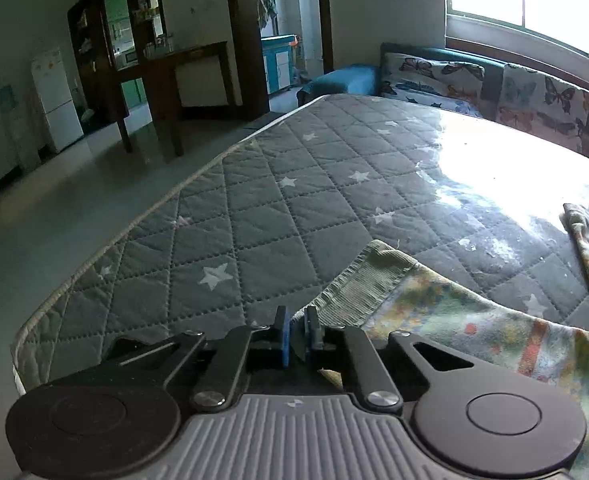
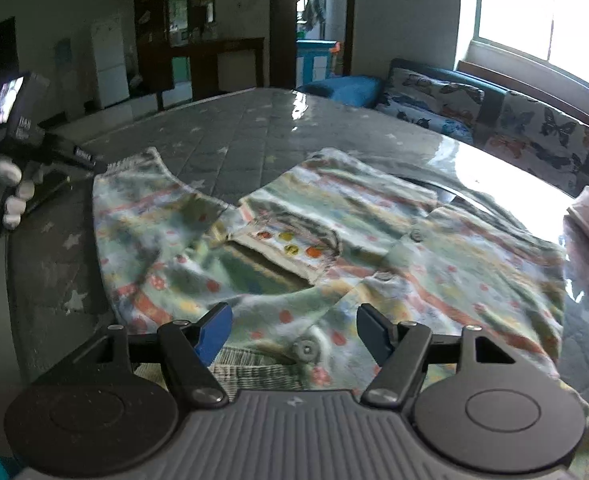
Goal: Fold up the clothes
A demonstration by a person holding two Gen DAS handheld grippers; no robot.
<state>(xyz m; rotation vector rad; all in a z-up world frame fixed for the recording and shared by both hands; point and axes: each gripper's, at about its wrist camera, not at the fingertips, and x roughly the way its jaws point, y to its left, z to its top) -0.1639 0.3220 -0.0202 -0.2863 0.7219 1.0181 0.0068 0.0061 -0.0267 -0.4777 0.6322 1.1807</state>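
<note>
Garment [image 2: 434,264]: pale green with orange-red stripes, red and yellow dots; grey-green ribbed cuff [image 1: 368,280].
Buttons [image 2: 305,349]: grey.
Mattress [image 1: 254,208]: grey quilted diamonds with white stars, pale piping at the edge.
Left tool [image 1: 297,336]: black arms, blue pads.
Right tool [image 2: 294,334]: black arms, blue pads, grey ribbed body.
Cushions [image 2: 534,128]: pale cloth printed with blue, black and orange butterflies.
Sofa [image 2: 346,88]: teal.
Fridge [image 1: 56,100]: white.
Glove [image 2: 12,192]: white.
</note>
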